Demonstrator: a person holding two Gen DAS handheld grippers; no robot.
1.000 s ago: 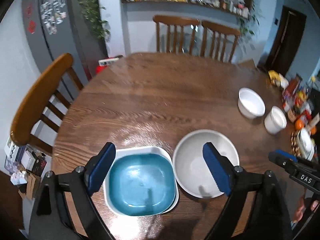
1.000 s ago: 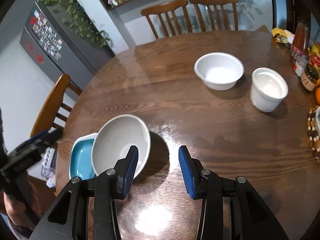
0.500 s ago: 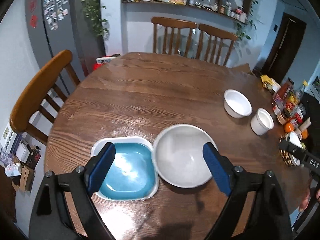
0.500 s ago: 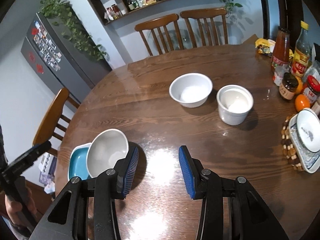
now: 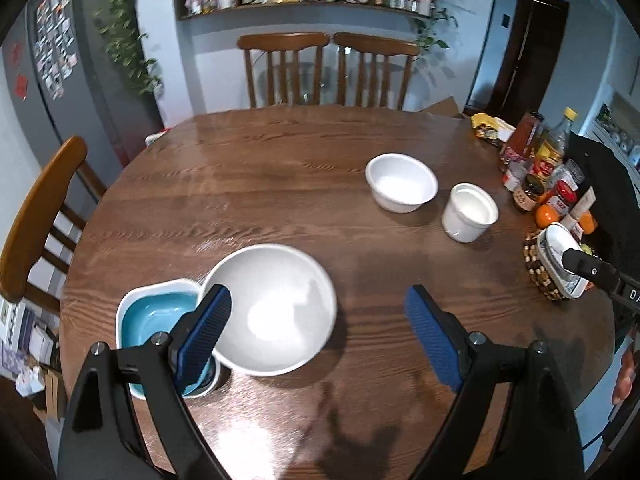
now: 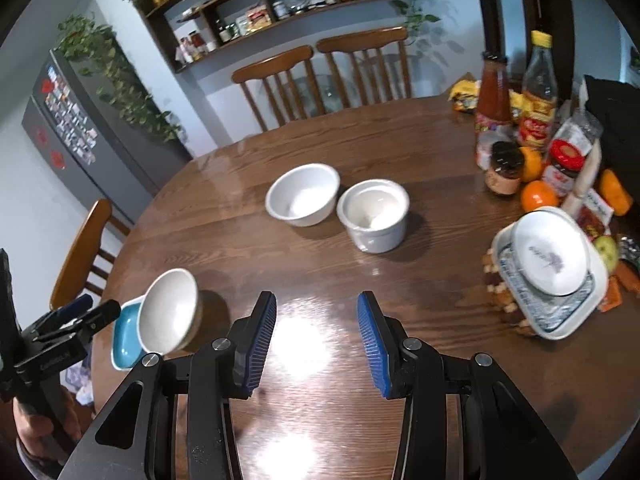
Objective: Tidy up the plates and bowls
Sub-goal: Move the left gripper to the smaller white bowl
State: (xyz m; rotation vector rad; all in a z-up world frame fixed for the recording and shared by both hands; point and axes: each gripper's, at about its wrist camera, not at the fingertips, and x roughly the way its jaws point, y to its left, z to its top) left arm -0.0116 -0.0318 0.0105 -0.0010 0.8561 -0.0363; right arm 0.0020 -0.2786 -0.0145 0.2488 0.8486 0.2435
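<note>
**Kid A:** What's closest?

**Kid B:** The left claw (image 5: 316, 328). It is spread wide and has nothing in it. The right claw (image 6: 316, 330) is partly open, and it has nothing in it either. Both hang over the tabletop (image 5: 280, 184).

**Kid A:** Where are the dishes?

**Kid B:** Near the front edge there is a big gray bowl (image 5: 276, 308). It looks like it leans on the rim of a blue square dish (image 5: 154, 316). They touch, but the bowl is not sitting flat inside it. I think that pair is only half done.

**Kid A:** And farther back?

**Kid B:** A white bowl (image 6: 302, 194) and a white cup-shaped bowl (image 6: 374, 214) stand just beside each other in the middle. No one has stacked them yet.

**Kid A:** Anything else?

**Kid B:** Over by the jars, a small white bowl (image 6: 550, 254) already sits on a patterned plate (image 6: 560, 318). So I guess a bit is done, but most is left.
</note>
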